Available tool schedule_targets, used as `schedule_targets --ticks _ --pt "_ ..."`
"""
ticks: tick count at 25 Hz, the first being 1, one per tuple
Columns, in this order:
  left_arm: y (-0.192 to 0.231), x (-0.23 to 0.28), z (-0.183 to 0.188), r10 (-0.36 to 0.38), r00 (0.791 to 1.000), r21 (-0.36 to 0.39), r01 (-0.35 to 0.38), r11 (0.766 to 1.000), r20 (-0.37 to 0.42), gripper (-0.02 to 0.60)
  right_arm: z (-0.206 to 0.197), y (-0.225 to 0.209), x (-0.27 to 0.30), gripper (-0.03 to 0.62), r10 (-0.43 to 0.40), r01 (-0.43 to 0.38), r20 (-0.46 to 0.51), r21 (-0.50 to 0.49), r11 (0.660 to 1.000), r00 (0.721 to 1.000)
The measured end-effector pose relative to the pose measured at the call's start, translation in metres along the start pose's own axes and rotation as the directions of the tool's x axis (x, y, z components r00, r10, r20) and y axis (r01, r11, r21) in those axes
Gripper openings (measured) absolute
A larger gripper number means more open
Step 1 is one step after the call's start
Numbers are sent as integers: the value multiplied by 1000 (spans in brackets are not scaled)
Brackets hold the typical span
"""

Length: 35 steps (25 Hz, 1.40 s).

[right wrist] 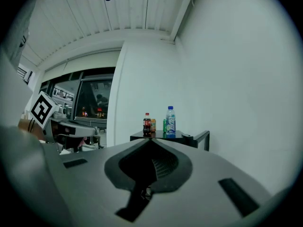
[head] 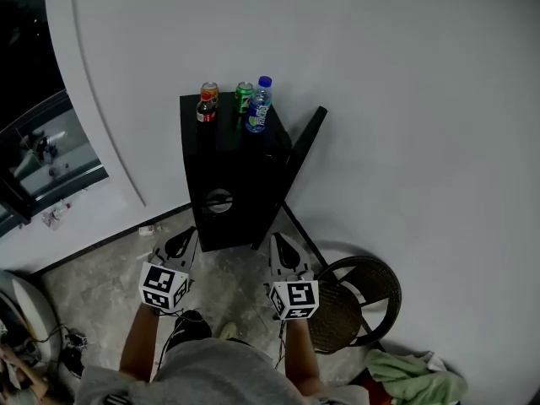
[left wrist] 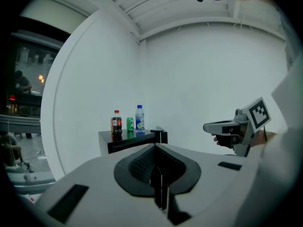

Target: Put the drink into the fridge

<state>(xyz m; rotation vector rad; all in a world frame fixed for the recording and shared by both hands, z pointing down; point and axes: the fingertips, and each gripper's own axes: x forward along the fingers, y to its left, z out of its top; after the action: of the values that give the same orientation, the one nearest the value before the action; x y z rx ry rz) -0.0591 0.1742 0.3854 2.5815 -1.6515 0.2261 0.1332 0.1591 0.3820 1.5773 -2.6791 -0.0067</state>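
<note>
So the big white wall (head: 380,99) is curving round the back of the room, and a bare grey floor (head: 93,277) is running along under it. A dark window (head: 42,150) is sitting off to the left. A small black fridge (head: 228,167) is standing right up against the wall, and its door (head: 297,154) is hanging ajar on the right side. A round wicker chair (head: 375,281) is sitting just right of the person's legs, with a green cloth (head: 418,378) lying on the floor near it.

The left gripper (head: 180,243) and right gripper (head: 283,245) are hovering low in front of the fridge, side by side. Both are clenched tight, with nothing between the fingers.

The drinks are all standing upright on top of the fridge, well apart from both sets of fingers and straight ahead of them. The water bottle (head: 260,106) is standing on the right, the green can (head: 244,97) is just left of it, and the orange can (head: 209,92) is further left. The cola bottle (head: 206,110) is sitting just in front of the orange can.
</note>
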Motion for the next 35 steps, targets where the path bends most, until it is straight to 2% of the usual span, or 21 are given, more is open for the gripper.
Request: schedule_targets --ticks 10,23,28,35 --pt "33 58 11 46 999 9 -46 999 19 5 -9 -31 61 25 27 -27 -1 14 1000 1000" --pt "113 159 32 16 1000 -1 -16 1000 19 5 -2 -71 166 25 -48 48 -21 21 999 999" --pt "142 189 37 10 1000 -35 -9 999 26 5 1 -76 195 25 -72 73 -32 20 997 997" --pt "174 225 42 -1 1000 -43 2 999 23 11 1 -84 223 25 -127 128 -34 7 992 991"
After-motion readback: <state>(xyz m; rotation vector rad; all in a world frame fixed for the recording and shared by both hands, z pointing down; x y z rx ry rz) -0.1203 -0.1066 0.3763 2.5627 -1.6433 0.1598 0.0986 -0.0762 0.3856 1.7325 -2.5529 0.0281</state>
